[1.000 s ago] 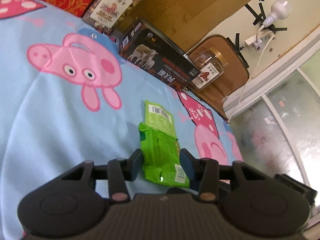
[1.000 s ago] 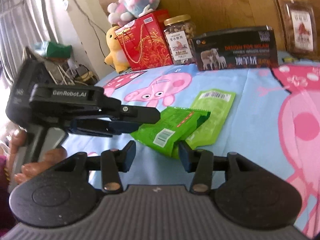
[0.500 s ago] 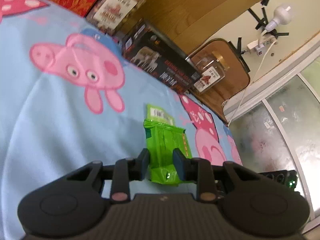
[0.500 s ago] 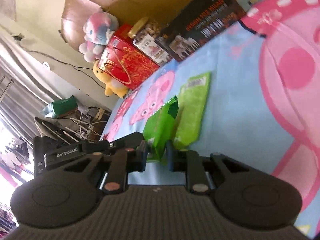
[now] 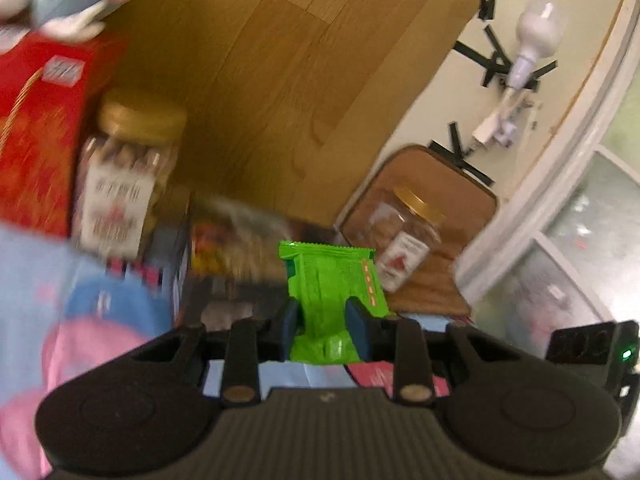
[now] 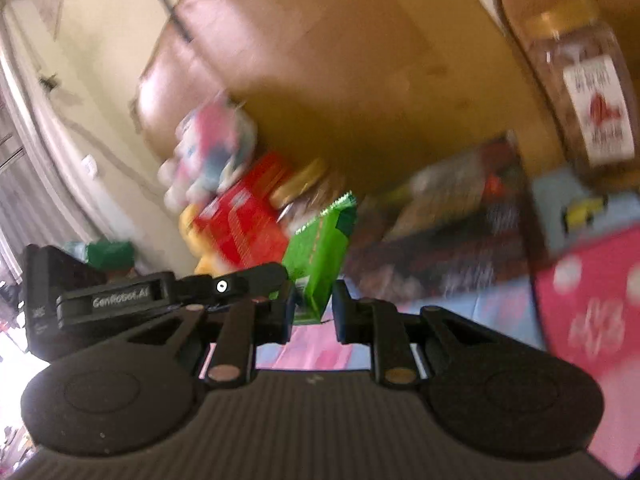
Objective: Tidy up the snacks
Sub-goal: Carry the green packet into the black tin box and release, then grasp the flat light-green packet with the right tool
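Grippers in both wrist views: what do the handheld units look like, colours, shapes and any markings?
Both are matte black. Each shows a ribbed base flanked by two round housings, with slim link arms carrying coppery rivets, ending in two dark blue pads. Gripper points: left gripper, right gripper. The right wrist view also shows the left unit from the side: a boxy black body with white "GenRobot.AI" lettering and a white-ringed screw. No sleeves or cables visible.

Only one marking reads — "GenRobot.AI" on the left gripper (image 6: 280,276); jar labels too blurred.
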Demonstrator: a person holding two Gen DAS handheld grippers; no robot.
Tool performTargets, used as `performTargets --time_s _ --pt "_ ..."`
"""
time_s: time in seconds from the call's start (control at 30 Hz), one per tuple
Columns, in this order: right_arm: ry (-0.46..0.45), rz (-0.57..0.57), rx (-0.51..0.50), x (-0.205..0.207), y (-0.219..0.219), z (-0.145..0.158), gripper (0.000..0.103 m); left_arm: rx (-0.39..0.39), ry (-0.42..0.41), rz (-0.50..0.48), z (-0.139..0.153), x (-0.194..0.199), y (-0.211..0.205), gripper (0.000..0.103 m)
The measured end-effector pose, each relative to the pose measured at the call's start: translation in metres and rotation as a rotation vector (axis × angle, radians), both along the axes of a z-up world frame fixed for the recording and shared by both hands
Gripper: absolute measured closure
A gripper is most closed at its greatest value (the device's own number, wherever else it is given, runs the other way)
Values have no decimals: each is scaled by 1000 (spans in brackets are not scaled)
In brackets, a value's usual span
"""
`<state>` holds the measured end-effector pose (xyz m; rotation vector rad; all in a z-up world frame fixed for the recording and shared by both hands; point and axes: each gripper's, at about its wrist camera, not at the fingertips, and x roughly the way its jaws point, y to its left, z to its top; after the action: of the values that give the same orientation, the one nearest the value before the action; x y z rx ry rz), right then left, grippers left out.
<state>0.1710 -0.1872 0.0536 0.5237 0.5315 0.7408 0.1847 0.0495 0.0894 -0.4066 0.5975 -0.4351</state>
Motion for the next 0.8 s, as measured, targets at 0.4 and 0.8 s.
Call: performTargets --time_s 0.4,0.8 --pt "45 -92 -140 89 24 -14 74 95 53 121 -17 69 -2 70" --pt "191 -36 -15 -37 -37 -57 67 -50 139 -55 -58 -69 4 70"
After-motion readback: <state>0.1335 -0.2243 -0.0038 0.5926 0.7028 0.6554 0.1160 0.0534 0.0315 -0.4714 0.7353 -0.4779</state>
